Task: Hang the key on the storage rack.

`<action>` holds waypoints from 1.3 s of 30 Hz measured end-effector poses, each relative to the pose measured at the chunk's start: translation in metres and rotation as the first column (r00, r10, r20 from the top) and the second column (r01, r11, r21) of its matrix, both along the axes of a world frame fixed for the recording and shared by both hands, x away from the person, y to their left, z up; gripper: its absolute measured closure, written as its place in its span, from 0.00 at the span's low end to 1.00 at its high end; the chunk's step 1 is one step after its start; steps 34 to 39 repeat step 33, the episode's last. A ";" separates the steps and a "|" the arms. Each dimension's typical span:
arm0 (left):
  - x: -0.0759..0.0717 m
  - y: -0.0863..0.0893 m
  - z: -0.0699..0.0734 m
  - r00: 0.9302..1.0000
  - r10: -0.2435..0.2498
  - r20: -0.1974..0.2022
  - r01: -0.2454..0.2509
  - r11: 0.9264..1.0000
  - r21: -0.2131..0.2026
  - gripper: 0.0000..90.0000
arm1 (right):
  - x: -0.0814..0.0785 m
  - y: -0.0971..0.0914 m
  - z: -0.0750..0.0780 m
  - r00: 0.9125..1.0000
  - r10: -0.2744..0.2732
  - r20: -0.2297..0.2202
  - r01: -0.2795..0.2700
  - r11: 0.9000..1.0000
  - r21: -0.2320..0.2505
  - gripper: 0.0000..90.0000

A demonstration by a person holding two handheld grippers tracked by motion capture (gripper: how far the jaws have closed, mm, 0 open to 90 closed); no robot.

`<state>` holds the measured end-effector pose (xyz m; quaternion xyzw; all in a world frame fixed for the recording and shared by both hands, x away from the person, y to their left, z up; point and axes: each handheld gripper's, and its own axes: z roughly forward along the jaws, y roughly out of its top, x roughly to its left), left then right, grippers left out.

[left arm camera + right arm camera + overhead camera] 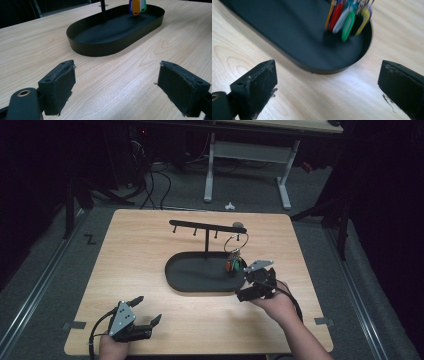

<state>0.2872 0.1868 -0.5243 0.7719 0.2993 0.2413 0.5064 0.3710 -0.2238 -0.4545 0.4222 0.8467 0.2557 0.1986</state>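
On the table (pixel 150 270) sits the black tray (pixel 190 282); the keys (pixel 234 262) hang from the stand's far-right peg, over the tray; our right tool (pixel 256 282) gapes wide and empty beside them; we should back away slowly, never bumping them; our left tool (pixel 142 312) rests wide, empty.

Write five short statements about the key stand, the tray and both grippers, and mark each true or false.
1. The key bunch hangs from a ring on the stand's bar. True.
2. The tray is white. False: it is black.
3. The right gripper grips the keys. False: its jaws are open, with nothing between them.
4. The left gripper is open over bare table. True.
5. The keys lie flat on the table. False: they hang above the tray.
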 end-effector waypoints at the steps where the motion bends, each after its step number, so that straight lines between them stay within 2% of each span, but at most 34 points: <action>1: 0.000 0.000 0.000 1.000 0.000 -0.001 0.000 1.000 0.000 0.17 | -0.005 -0.002 -0.007 1.000 0.000 0.009 0.000 1.000 0.022 0.02; 2: 0.000 -0.001 0.000 1.000 -0.001 -0.001 0.001 1.000 0.002 0.17 | -0.008 -0.003 -0.012 1.000 -0.003 0.015 0.002 0.999 0.037 0.02; 4: 0.000 -0.001 0.000 1.000 -0.006 0.000 0.006 1.000 0.006 0.17 | -0.017 -0.007 -0.023 0.999 -0.022 0.037 0.018 0.995 0.097 0.03; 6: -0.001 -0.001 0.000 1.000 -0.011 -0.001 0.011 1.000 0.003 0.17 | -0.026 -0.013 -0.035 0.998 -0.045 0.042 0.038 0.985 0.171 0.02; 9: -0.001 0.000 0.001 1.000 -0.009 0.000 0.009 1.000 0.006 0.17 | -0.040 -0.020 -0.052 0.993 -0.098 0.060 0.082 0.971 0.225 0.02; 10: -0.002 0.000 0.001 1.000 -0.009 0.000 0.009 1.000 0.008 0.17 | -0.045 -0.022 -0.055 0.991 -0.111 0.076 0.090 0.968 0.234 0.02; 11: -0.002 0.001 0.001 1.000 -0.009 -0.001 0.009 1.000 0.007 0.17 | -0.057 -0.026 -0.060 0.984 -0.135 0.118 0.099 0.958 0.270 0.02; 12: -0.003 0.001 0.002 1.000 -0.008 0.001 0.008 1.000 0.004 0.17 | -0.065 -0.029 -0.063 0.978 -0.143 0.149 0.095 0.953 0.288 0.03; 13: -0.003 0.002 0.002 1.000 -0.008 0.002 0.008 1.000 0.002 0.17 | -0.075 -0.031 -0.062 0.975 -0.137 0.173 0.082 0.953 0.292 0.03; 14: -0.004 0.001 0.003 1.000 -0.008 0.006 0.008 1.000 0.001 0.17 | -0.077 -0.032 -0.058 0.975 -0.127 0.181 0.069 0.953 0.296 0.03; 16: -0.005 0.001 0.003 1.000 -0.013 0.006 0.013 1.000 0.007 0.17 | -0.082 -0.033 -0.056 0.960 -0.143 0.242 0.068 0.953 0.296 0.03; 17: -0.005 0.001 0.004 1.000 -0.013 0.006 0.013 1.000 0.006 0.17 | -0.082 -0.035 -0.059 0.957 -0.165 0.240 0.089 0.950 0.299 0.03; 19: -0.006 0.001 0.005 1.000 -0.019 0.003 0.019 1.000 -0.001 0.17 | -0.078 -0.035 -0.063 0.967 -0.158 0.199 0.094 0.949 0.301 0.03; 20: -0.006 0.001 0.005 1.000 -0.022 0.005 0.022 1.000 0.002 0.17 | -0.075 -0.034 -0.064 0.970 -0.148 0.193 0.087 0.952 0.294 0.03; 27: -0.006 0.004 0.005 1.000 -0.012 0.008 0.012 1.000 -0.004 0.17 | -0.070 -0.029 -0.069 0.973 -0.130 0.188 0.079 0.963 0.259 0.03; 33: -0.009 0.005 0.005 1.000 -0.011 0.018 0.011 1.000 0.003 0.17 | -0.067 -0.030 -0.071 0.975 -0.142 0.168 0.094 0.960 0.264 0.03; 39: -0.009 0.005 0.005 1.000 -0.011 0.018 0.011 1.000 0.003 0.17 | -0.067 -0.030 -0.071 0.975 -0.142 0.168 0.094 0.960 0.264 0.03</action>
